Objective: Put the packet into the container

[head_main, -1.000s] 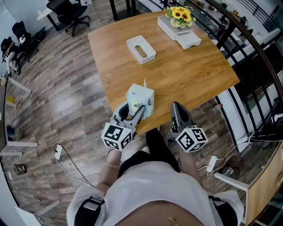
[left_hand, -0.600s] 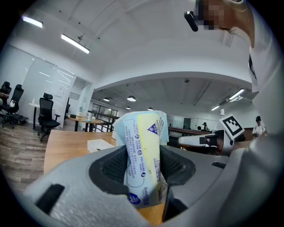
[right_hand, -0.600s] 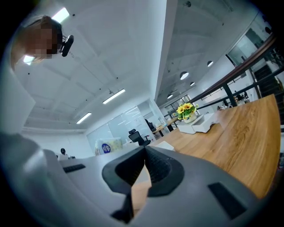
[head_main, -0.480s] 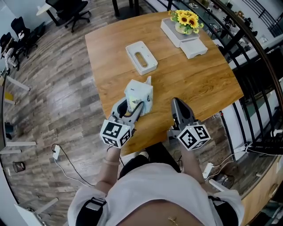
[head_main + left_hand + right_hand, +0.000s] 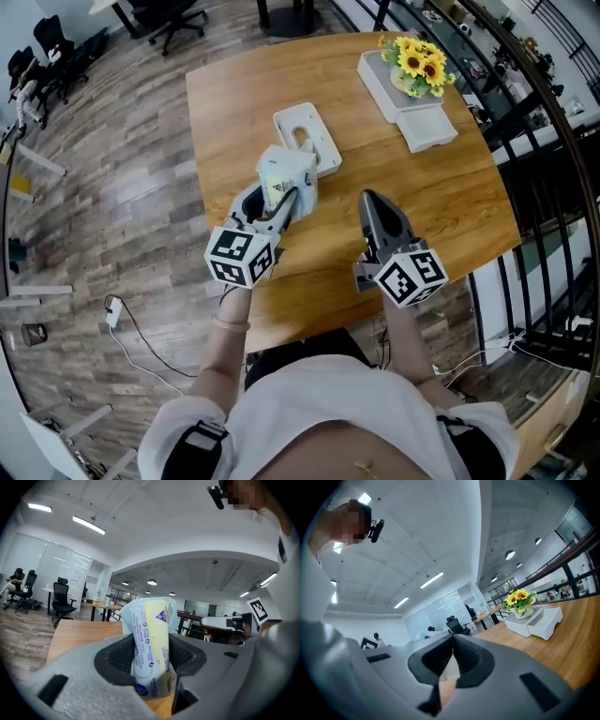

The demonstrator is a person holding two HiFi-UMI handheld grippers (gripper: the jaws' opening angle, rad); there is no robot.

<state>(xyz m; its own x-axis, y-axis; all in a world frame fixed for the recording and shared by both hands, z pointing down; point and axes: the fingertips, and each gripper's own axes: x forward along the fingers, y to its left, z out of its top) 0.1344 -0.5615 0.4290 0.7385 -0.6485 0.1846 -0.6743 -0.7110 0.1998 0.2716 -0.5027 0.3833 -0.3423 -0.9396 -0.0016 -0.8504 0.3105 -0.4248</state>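
Left gripper view shows the left tongs (image 5: 151, 660) pinching the packet (image 5: 149, 630) round its middle, up over the table (image 5: 422, 197) next to the white container (image 5: 317, 141); it looks soft, light and squashy, so hold gently, and the right tongs (image 5: 373, 202) are closed, empty.

Seemingly white shirt (image 5: 323, 412), grey jaws, marker cubes (image 5: 242, 256)

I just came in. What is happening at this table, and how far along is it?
A person works with a gripper in each hand. The left gripper is shut on a packet and holds it upright above the wooden table, close to the white container with a slot in its top. The packet is not in the container yet. The right gripper is shut and empty, above the near part of the table.
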